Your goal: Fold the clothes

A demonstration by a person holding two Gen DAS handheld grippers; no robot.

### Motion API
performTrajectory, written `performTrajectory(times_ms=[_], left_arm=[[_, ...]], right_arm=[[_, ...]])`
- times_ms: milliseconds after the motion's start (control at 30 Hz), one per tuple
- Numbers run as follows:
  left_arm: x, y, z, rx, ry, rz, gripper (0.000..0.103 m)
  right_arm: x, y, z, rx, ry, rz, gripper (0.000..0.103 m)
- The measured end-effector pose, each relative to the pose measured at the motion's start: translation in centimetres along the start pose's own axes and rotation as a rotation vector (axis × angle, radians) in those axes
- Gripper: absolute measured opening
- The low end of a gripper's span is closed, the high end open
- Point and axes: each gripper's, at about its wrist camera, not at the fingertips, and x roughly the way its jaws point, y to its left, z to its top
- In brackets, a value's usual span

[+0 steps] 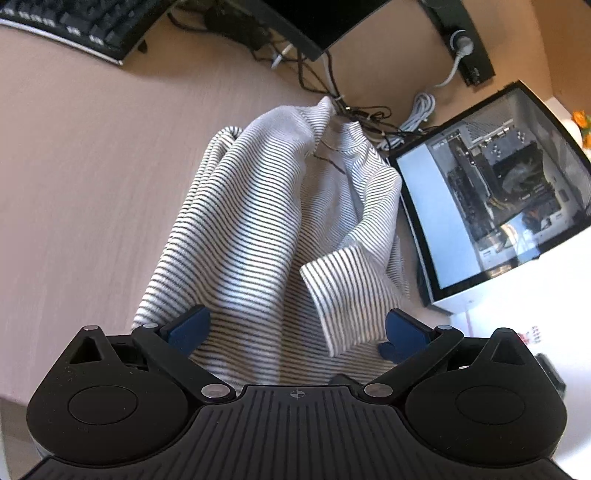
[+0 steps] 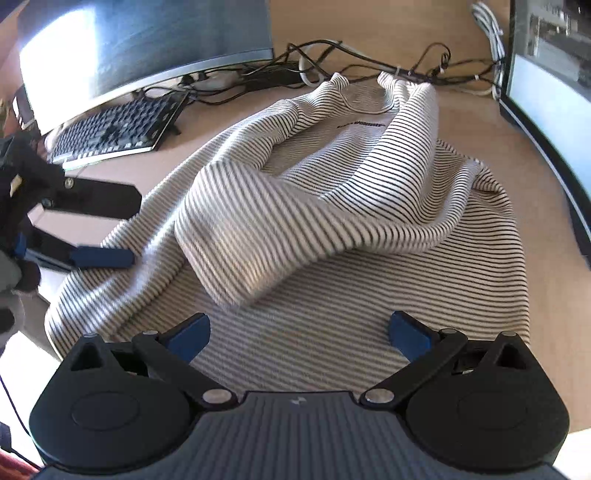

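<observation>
the striped shirt (image 2: 332,206) lies lengthwise, collar far, its near hem just ahead of the right gripper (image 2: 297,334) and left gripper (image 1: 295,332), both wide open and empty.

Striped shirt (image 2: 332,206) on wooden desk (image 1: 92,177)

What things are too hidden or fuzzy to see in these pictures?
- Left wrist view: the striped shirt's near hem is hidden behind the left hand-held gripper.
- Right wrist view: the small black print below the shirt's collar is too small to read.
- Right wrist view: the monitor is cut off by the top edge, its screen washed out by glare.
- Left wrist view: the keyboard is cut off at the top edge.
</observation>
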Motion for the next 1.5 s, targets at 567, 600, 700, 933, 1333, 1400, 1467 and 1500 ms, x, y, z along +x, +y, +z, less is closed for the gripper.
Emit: performTrajectory(times_ms=[567,600,700,933,1333,1400,1467,1500], left_arm=[[-4.5,-3.8,-1.3,0.231,-0.170,0.274,0.103],[-4.4,-3.9,-1.2,0.241,-0.171,0.279,0.103],[-4.2,-4.0,-0.5,0.266,-0.167,0.279,0.103],[-1.7,-3.1,1.7,0.359,-0.111,0.288,0.103],[2.6,-1.9,3.8,0.454,0.099,0.295,0.059],[2.1,-2.2,4.0,0.477,0.092,0.277,0.044],[1.6,-2.7,4.2,0.501,0.076,0.265,0.033],[1.5,-2.9,4.4,0.526,0.056,0.271,0.031]], right_arm=[[-4.1,1.8,-0.6,-0.373,-0.232,-0.116,0.071],[-3.5,2.2,-0.5,-0.435,-0.237,-0.127,0.072],[-1.2,3.3,-0.5,-0.567,-0.227,-0.184,0.072],[-0.4,1.5,2.7,-0.402,-0.212,-0.118,0.035],[0.3,-1.7,4.8,-0.054,-0.135,-0.155,0.032],[-0.4,-2.0,5.2,-0.005,-0.153,-0.155,0.029],[-1.3,-2.7,6.0,0.043,-0.175,-0.143,0.026],[-1.6,-3.1,6.4,0.055,-0.183,-0.139,0.026]])
